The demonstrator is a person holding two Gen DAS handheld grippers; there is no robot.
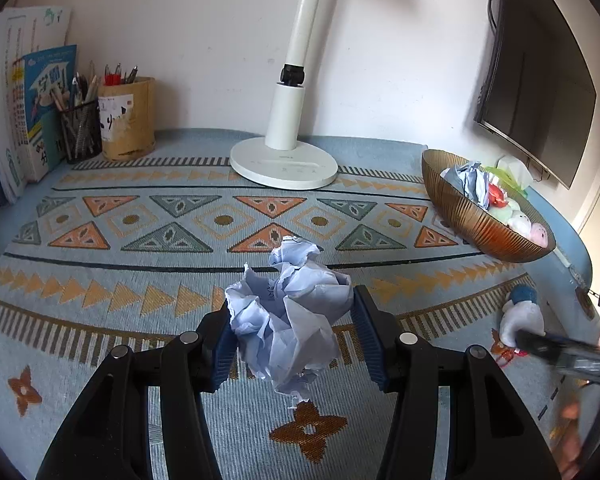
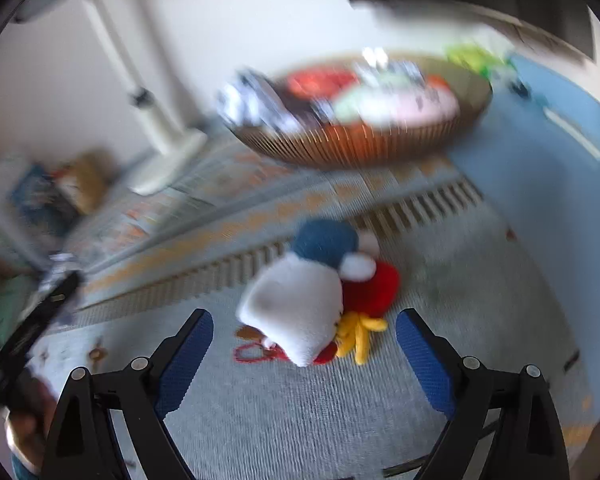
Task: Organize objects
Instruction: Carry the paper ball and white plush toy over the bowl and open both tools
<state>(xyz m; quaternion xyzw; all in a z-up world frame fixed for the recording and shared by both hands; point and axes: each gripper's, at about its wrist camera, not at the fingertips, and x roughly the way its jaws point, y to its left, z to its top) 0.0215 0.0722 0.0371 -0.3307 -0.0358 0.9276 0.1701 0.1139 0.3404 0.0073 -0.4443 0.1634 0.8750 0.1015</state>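
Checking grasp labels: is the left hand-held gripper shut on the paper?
Shut: left hand-held gripper pads press both sides of the crumpled paper.

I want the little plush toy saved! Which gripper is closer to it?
Right. The right gripper hangs open just short of the plush toy; the left gripper, off to its side, grips crumpled paper.

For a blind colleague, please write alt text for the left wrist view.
The left gripper holds a crumpled pale blue paper ball above a patterned blue table mat. Behind stand a white lamp base and, right, a brown bowl of small toys.
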